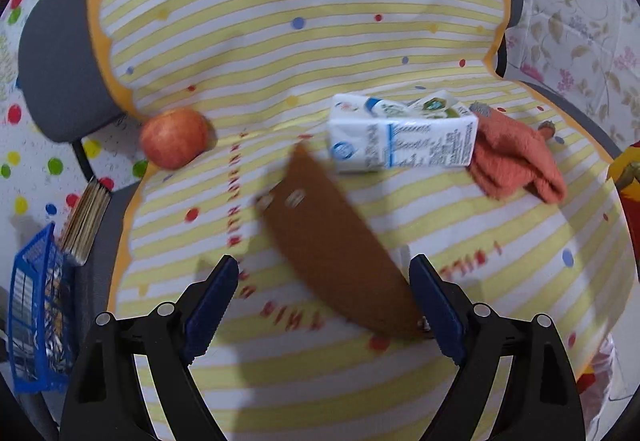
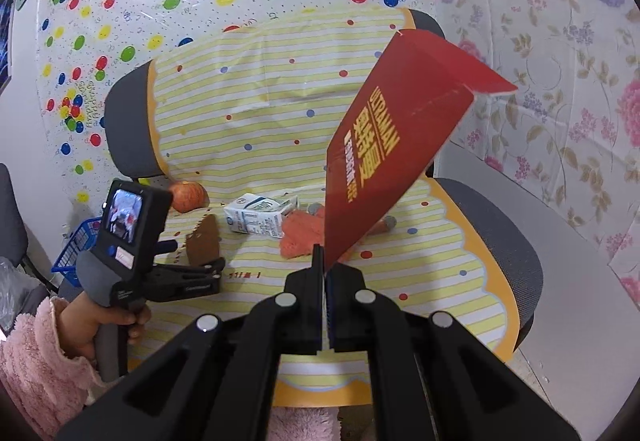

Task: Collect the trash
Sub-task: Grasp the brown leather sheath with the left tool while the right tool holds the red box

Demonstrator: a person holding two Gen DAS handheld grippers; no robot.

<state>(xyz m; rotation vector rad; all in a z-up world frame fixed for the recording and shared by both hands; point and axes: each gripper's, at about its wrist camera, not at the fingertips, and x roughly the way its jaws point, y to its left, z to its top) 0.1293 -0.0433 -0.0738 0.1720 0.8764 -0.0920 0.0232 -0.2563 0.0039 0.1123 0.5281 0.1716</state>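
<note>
Presently, as seen:
Right gripper (image 2: pixel 324 273): clamped tight on the lower corner of a red carton (image 2: pixel 384 161), which is held tilted above the seat.
Left gripper (image 1: pixel 324 277): jaws spread wide, nothing gripped; a brown cardboard piece (image 1: pixel 332 241) lies between them on the striped cover (image 1: pixel 280 41).
Milk carton (image 1: pixel 400 137): lying beyond, beside an orange cloth (image 1: pixel 516 161).
Apple (image 1: pixel 174 137): set at the cover's left edge.
</note>
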